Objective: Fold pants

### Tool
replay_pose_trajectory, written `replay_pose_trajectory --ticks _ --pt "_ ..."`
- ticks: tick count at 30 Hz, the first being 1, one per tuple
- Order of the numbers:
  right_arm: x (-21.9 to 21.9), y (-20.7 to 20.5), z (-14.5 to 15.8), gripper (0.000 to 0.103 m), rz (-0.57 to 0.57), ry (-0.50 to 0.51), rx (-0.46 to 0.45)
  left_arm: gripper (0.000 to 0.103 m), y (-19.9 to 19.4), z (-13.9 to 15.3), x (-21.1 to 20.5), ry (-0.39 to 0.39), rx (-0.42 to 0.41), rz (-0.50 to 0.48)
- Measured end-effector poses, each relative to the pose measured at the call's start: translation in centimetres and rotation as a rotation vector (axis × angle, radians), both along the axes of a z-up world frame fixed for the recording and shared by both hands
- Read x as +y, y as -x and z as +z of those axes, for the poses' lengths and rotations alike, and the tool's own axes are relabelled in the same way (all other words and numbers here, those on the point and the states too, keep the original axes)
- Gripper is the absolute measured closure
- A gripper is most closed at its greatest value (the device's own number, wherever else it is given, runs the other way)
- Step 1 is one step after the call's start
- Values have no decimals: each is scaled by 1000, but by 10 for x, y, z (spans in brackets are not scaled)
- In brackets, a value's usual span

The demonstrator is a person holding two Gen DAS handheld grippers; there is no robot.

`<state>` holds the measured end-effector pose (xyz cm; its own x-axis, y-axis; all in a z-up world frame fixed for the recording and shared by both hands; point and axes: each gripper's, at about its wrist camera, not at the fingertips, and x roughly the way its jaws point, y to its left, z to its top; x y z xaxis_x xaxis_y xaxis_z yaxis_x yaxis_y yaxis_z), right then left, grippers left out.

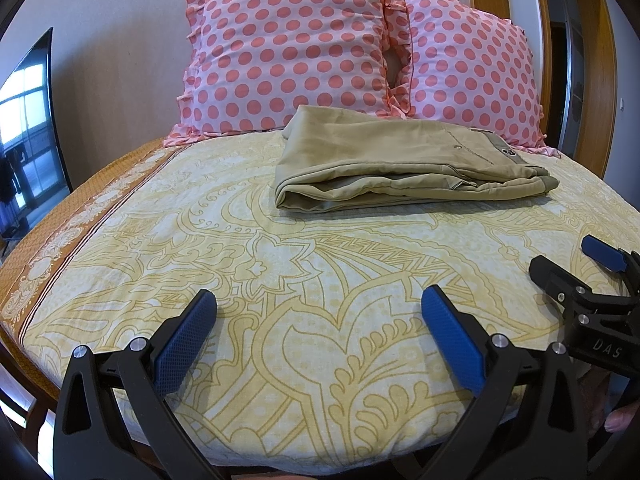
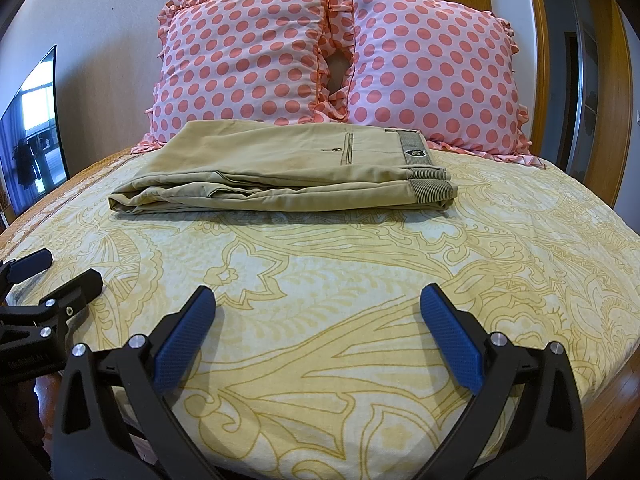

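Khaki pants (image 1: 400, 164) lie folded in a flat stack on the bed, in front of the pillows; they also show in the right wrist view (image 2: 280, 168), waistband to the right. My left gripper (image 1: 320, 304) is open and empty, low over the near part of the bed, well short of the pants. My right gripper (image 2: 318, 300) is open and empty, beside it to the right. The right gripper also shows at the right edge of the left wrist view (image 1: 568, 256), and the left gripper at the left edge of the right wrist view (image 2: 64, 272).
The bed has a yellow patterned sheet (image 1: 280, 280) with an orange border (image 1: 60, 240) on the left. Two pink polka-dot pillows (image 1: 292, 48) (image 1: 468, 76) lean on the wall. A TV screen (image 1: 28, 132) stands left; a wooden door frame (image 2: 552, 40) stands right.
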<state>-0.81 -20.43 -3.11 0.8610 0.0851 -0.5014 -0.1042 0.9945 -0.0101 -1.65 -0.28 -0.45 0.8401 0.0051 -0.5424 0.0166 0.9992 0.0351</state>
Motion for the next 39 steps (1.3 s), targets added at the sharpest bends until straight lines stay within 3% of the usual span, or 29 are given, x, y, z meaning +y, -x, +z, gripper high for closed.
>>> replay_pose_trajectory --ticks 39 --pt "1 -1 -1 2 -3 0 -2 1 0 1 -3 0 -1 3"
